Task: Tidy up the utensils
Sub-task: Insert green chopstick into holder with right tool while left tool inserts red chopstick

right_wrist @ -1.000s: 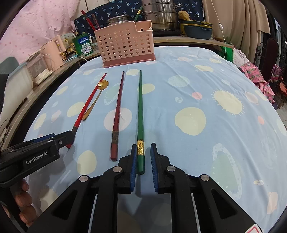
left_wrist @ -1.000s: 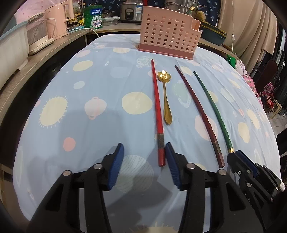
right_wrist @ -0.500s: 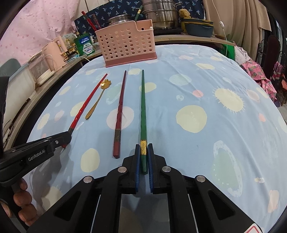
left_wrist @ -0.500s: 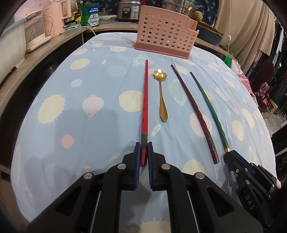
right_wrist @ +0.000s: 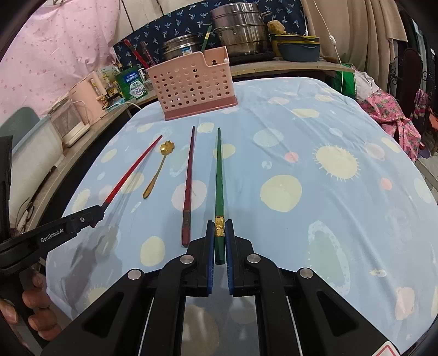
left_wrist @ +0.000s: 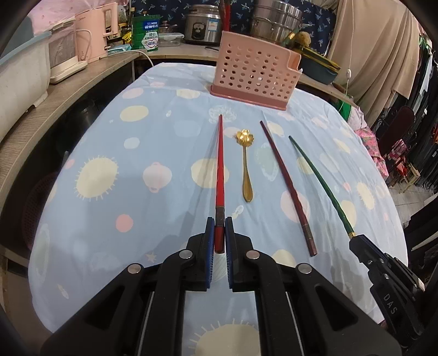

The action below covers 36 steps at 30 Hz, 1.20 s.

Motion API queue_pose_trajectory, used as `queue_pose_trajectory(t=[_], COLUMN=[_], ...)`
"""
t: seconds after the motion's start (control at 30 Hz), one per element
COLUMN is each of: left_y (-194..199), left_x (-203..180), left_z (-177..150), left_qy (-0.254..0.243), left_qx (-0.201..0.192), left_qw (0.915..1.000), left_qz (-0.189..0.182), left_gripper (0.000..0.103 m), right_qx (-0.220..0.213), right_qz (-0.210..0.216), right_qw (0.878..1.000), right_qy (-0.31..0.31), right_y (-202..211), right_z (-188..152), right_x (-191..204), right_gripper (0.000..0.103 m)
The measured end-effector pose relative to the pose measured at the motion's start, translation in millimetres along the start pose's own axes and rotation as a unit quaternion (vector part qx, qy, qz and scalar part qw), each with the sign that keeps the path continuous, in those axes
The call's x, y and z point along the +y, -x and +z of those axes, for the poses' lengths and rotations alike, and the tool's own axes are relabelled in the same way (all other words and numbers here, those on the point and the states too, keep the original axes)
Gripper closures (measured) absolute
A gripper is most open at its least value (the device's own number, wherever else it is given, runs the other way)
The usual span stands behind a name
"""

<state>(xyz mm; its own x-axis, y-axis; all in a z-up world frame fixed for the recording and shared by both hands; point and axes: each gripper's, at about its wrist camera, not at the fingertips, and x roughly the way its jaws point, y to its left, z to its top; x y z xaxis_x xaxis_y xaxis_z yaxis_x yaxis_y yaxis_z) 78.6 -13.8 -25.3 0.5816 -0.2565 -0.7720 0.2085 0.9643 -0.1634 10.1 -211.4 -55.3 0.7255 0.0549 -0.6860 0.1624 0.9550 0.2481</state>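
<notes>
My left claw (left_wrist: 219, 232) grips the red chopstick (left_wrist: 219, 164), my right claw (right_wrist: 219, 235) grips the green chopstick (right_wrist: 219, 178), the rack (left_wrist: 253, 74) at the table's (left_wrist: 95, 219) far edge.

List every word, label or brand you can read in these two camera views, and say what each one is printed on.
"GenRobot.AI": on the left gripper, seen from the right camera.
"DAS": on the right gripper, seen from the left camera.
Green box on the counter: print too blurred to read.
Rice cooker sticker: too small to read.
Red-edged sticker at the right view's bottom edge: cut off, unreadable.
</notes>
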Motion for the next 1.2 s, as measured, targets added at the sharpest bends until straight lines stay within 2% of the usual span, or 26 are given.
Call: queue_pose_trajectory(t=[0.5,1.2], left_y=[40,76], left_x=[-2,-9], left_z=[30,111], left_qy=[0.005,0.002], left_qx=[-0.045,-0.125], left_qw=[0.9988,0.9919], left_qz=[-0.019,-0.024], left_gripper=[0.096,0.096], right_qx=[-0.057,-0.147], right_qz=[0.022,0.048], right_qw=[0.998,0.988], right_qy=[-0.021,-0.016], right_y=[41,75], right_z=[41,129], right_x=[-8,0], right_gripper=[0.096,0.096])
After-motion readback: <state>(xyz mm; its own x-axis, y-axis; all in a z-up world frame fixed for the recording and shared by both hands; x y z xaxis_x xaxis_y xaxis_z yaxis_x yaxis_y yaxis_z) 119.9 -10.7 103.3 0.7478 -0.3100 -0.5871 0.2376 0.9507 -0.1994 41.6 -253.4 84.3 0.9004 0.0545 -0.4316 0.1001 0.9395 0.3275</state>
